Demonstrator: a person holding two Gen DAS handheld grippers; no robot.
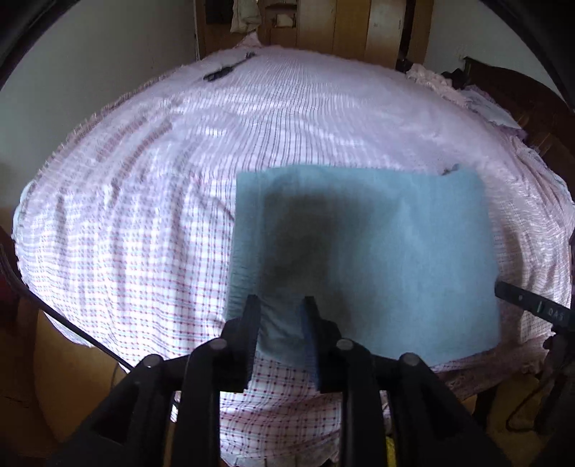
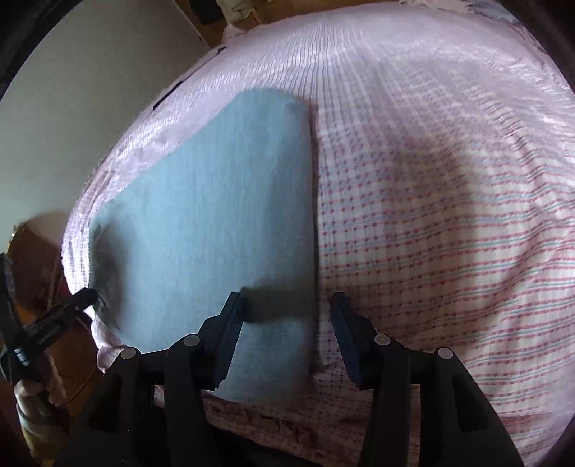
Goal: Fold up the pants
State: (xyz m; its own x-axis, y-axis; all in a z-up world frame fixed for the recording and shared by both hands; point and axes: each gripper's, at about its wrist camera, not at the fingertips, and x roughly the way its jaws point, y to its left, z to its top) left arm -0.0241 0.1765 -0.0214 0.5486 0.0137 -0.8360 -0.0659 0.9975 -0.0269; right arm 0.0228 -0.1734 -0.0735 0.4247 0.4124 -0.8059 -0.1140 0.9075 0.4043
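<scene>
Pants of light blue denim-like cloth lie folded into a flat, roughly rectangular pad on a bed covered with a pink-and-white checked sheet, near the bed's front edge. In the left wrist view the left tongs hang over the pad's near left corner, their two black fingers parted with blue cloth showing in the gap; the pads do not visibly press on the fabric, so these tongs read as released. A dark shadow falls on the cloth just beyond them. At the right margin of that view a black finger of the right tongs shows beside the pad's right edge. In the right wrist view the right tongs stand parted wider, released, straddling the pad's right border: one finger over the blue cloth, the other over the checked sheet, neither clamping anything. The left tongs show at the left margin there, tip at the pad's far corner, with a person's hand on the handle below. Beyond the bed stand a pale wall and wooden furniture.
</scene>
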